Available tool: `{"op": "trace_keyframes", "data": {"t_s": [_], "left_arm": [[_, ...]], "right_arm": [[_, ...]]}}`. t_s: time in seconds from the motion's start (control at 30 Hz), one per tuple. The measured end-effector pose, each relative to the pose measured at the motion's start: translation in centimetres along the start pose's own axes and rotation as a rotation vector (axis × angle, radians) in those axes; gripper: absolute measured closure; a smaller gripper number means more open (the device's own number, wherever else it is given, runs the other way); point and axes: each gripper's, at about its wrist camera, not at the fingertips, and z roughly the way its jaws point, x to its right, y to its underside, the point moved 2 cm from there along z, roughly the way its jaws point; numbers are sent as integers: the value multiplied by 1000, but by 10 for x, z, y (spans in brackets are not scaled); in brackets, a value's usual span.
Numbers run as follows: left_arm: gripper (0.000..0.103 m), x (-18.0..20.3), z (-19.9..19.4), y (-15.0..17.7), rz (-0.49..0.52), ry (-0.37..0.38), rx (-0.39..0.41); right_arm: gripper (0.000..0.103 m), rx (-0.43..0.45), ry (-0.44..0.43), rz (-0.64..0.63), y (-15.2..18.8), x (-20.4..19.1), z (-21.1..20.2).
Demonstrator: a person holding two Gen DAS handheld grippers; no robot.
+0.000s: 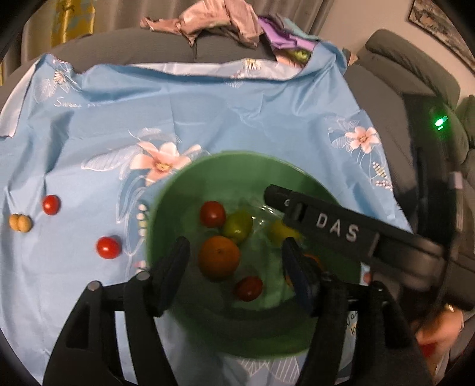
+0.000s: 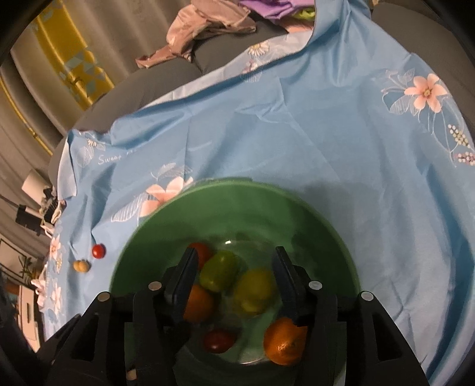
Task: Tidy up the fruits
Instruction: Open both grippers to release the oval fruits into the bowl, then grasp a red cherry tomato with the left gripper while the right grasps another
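Observation:
A green bowl (image 1: 166, 207) sits on the blue flowered cloth and also shows in the right wrist view (image 2: 142, 237). It holds an orange (image 1: 219, 256), red tomatoes (image 1: 212, 213), a green fruit (image 1: 237, 226) and a yellow fruit (image 2: 253, 291); a second orange (image 2: 283, 341) shows in the right wrist view. My left gripper (image 1: 234, 264) is open and empty above the bowl. My right gripper (image 2: 234, 276) is open and empty over the fruit, and reaches in from the right in the left wrist view (image 1: 297, 205). Two tomatoes (image 1: 108, 247) (image 1: 51, 205) and a tan nut-like piece (image 1: 20, 222) lie on the cloth to the left.
The cloth (image 1: 237, 118) covers a grey sofa seat. Crumpled clothes (image 1: 207, 20) lie on the sofa back behind it. A sofa armrest (image 1: 415, 68) stands at the right. A hand (image 1: 439, 329) holds the right gripper's handle.

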Motion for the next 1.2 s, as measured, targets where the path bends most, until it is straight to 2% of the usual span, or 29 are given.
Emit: {"op": "trace_keyframes", "data": {"t_s": [0.13,0.23,0.33,0.4,0.47,0.57,0.63,0.73,0.8,0.87,1.0,1.1,1.2], "left_arm": [[30,-21,-31,1,-31,-26,53],[29,-50,-57,2,-66,-83,98],[28,-90,-82,3,-121,-157,127],[27,-121,-98,4,-157,-237,143],[26,-150,-104,5,-148,-307,133],[26,-198,-116,7,-270,-379,157],[27,-221,-113,6,-311,-365,161],[31,-242,-96,-2,-341,-349,118],[34,-246,-85,-9,-355,-301,108],[38,-245,-67,-17,-352,-235,74],[52,-230,-35,-33,-266,-230,33],[57,-230,-5,-35,-267,-197,-22],[60,-234,13,-35,-283,-176,-59]], "right_arm": [[51,49,-10,10,-2,-2,-12],[51,83,-26,-2,-3,-9,-21],[51,103,-46,-20,-3,-20,-27],[51,119,-62,-46,-3,-32,-31],[51,130,-95,-74,-2,-45,-35],[51,135,-157,-112,2,-67,-37],[51,129,-180,-138,5,-82,-35],[51,95,-212,-197,13,-110,-25],[51,71,-211,-232,18,-123,-17],[51,39,-203,-283,24,-141,-6],[51,-17,-173,-368,40,-166,13],[56,-66,-147,-429,52,-183,31],[57,-120,-106,-455,59,-191,52]]}}
